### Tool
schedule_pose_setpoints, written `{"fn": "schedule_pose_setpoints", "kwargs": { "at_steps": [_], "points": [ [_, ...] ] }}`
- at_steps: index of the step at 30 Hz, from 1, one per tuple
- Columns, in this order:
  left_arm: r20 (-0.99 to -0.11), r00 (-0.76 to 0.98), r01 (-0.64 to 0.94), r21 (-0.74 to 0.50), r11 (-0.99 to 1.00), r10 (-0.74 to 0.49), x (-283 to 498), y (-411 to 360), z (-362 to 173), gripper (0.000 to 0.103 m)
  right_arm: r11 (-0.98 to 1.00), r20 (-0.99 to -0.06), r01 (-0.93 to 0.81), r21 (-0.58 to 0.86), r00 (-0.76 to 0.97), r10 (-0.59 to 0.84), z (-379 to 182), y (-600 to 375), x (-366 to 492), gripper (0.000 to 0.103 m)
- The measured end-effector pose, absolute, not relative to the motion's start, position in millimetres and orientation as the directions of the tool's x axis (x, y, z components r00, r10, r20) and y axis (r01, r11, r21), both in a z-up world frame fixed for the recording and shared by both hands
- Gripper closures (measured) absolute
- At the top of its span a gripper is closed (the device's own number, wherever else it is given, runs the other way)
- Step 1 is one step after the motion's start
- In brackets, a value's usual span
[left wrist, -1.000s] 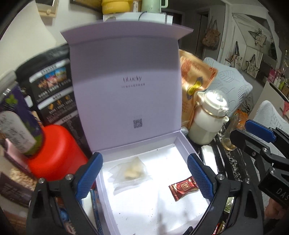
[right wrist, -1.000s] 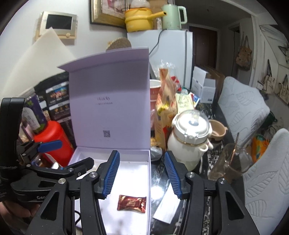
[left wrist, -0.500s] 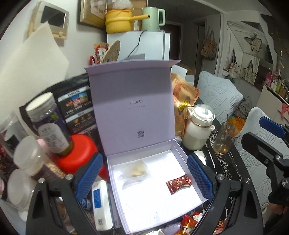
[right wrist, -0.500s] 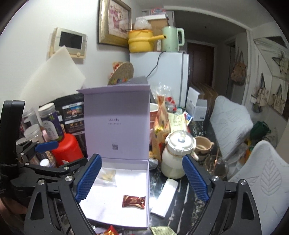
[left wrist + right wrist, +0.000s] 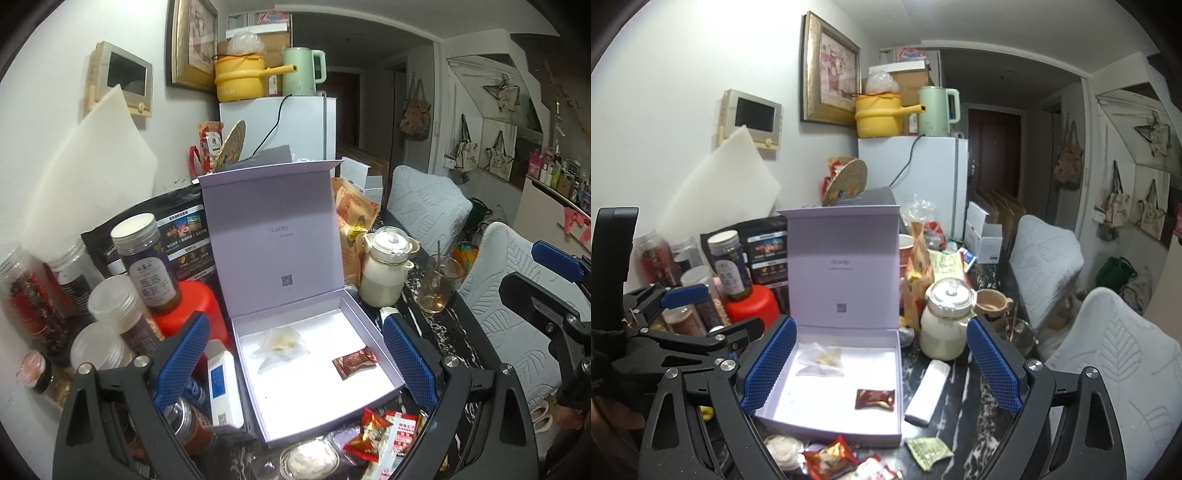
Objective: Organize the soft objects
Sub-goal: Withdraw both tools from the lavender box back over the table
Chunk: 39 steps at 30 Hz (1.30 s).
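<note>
Box (image 5: pixel 373 334): lilac, lid propped upright at the back, tray open toward both grippers
In box: clear pouch (image 5: pixel 280 345) at back left, brown candy (image 5: pixel 354 362) at front right, well apart from each other
Left to sort: loose wrappers (image 5: pixel 384 434) on the table just in front of the box; a red-gold sachet (image 5: pixel 831 456) and a green packet (image 5: pixel 929 450) show in the right wrist view
Left gripper (image 5: pixel 293 363): jaws spread wide, nothing between the pads, held above the box front
Right gripper (image 5: pixel 881 363): jaws opening, almost at full spread, nothing between them; the candy lies below in the tray, clear of both pads
Step in hand: judged to be clearing the box after a drop, then choosing the next wrapper
How to do it well: lift clear of the front wall before swinging toward the pile, so the light tray is not nudged
Approach: come down on one wrapper from above, pads either side of its narrow width, and take only that one
Grip: close gently; these packets crumple and slip, so pinch the body, not a loose crimped end
Risk: white stick pack (image 5: pixel 929 391) and teapot (image 5: pixel 945 325) stand just beside the box on the right; keep the wide jaws off them
</note>
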<state>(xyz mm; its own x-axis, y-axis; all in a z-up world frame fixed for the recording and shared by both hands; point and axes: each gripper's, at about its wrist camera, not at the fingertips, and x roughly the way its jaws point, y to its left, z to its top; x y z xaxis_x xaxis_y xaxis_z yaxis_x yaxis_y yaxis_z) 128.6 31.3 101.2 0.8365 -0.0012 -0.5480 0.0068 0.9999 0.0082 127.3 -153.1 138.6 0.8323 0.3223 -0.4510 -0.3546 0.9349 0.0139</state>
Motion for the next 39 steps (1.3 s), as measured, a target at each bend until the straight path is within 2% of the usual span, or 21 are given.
{"fn": "schedule_pose_setpoints", "kwargs": {
  "at_steps": [16,34,39],
  "points": [
    [-0.501,0.863,0.086,0.032,0.996,-0.058,48.2,17.6,90.0,0.007,0.941,-0.451,-0.338,0.027,0.836,0.313,126.9,-159.2,45.2,0.008],
    [-0.561,0.813,0.151,-0.055,0.987,-0.156,6.3,20.2,39.8,0.007,0.954,-0.534,-0.288,0.08,0.796,0.285,70.6,-168.4,-9.8,0.008],
    [-0.58,0.8,0.15,-0.05,0.987,-0.151,0.6,20.9,24.9,0.007,0.959,-0.555,-0.261,0.113,0.784,0.279,53.0,-173.6,-17.0,0.008]
  ]
}}
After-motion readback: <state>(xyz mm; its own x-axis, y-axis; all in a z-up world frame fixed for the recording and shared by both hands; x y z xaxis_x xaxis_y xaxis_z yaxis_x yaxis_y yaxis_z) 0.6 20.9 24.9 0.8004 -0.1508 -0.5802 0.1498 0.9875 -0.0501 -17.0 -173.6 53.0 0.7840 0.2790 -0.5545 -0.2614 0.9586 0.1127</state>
